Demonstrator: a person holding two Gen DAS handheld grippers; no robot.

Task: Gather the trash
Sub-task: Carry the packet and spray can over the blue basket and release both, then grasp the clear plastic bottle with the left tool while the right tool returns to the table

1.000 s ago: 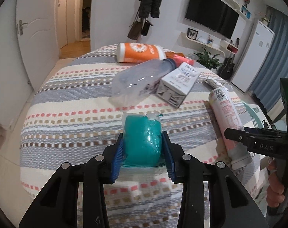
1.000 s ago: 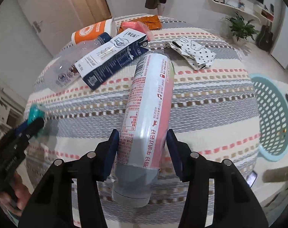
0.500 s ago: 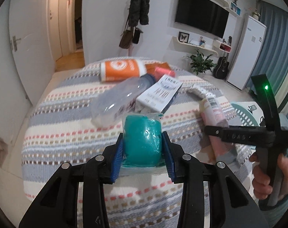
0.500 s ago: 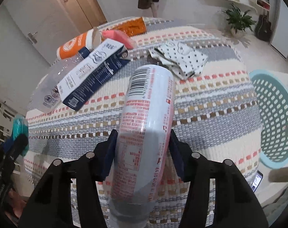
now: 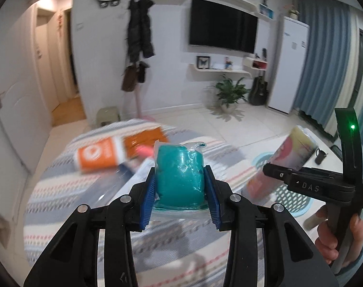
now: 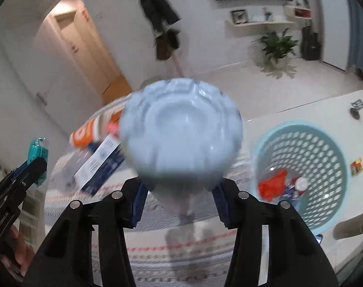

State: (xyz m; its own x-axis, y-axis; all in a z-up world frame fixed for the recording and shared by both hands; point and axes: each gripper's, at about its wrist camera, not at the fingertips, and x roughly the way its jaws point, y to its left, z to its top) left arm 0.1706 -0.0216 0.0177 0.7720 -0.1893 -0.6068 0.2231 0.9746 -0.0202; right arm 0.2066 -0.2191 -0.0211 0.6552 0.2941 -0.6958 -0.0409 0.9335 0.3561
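My left gripper [image 5: 179, 172] is shut on a clear pouch of teal paste [image 5: 179, 160], held up above the striped table [image 5: 61, 203]. The right wrist view shows that pouch [image 6: 37, 150] at the left edge. My right gripper [image 6: 179, 186] holds a pink-labelled milk bottle [image 6: 181, 129] lifted off the table, its pale bottom facing the camera; the jaws are closing on it. In the left wrist view the bottle [image 5: 286, 150] hangs over the near edge of the light-blue laundry basket [image 5: 293, 201]. A hand grips each tool.
The basket [image 6: 298, 123] stands right of the table with a red wrapper [image 6: 274, 186] inside. An orange-labelled bottle [image 5: 97, 155], a blue-and-white carton [image 6: 100, 162] and a clear bottle lie on the table. A cardboard tube [image 6: 351, 224] lies beside the basket.
Both grippers rose and swung right toward the basket. The milk bottle left the table and tipped up until its bottom faces the camera. The teal pouch stayed gripped.
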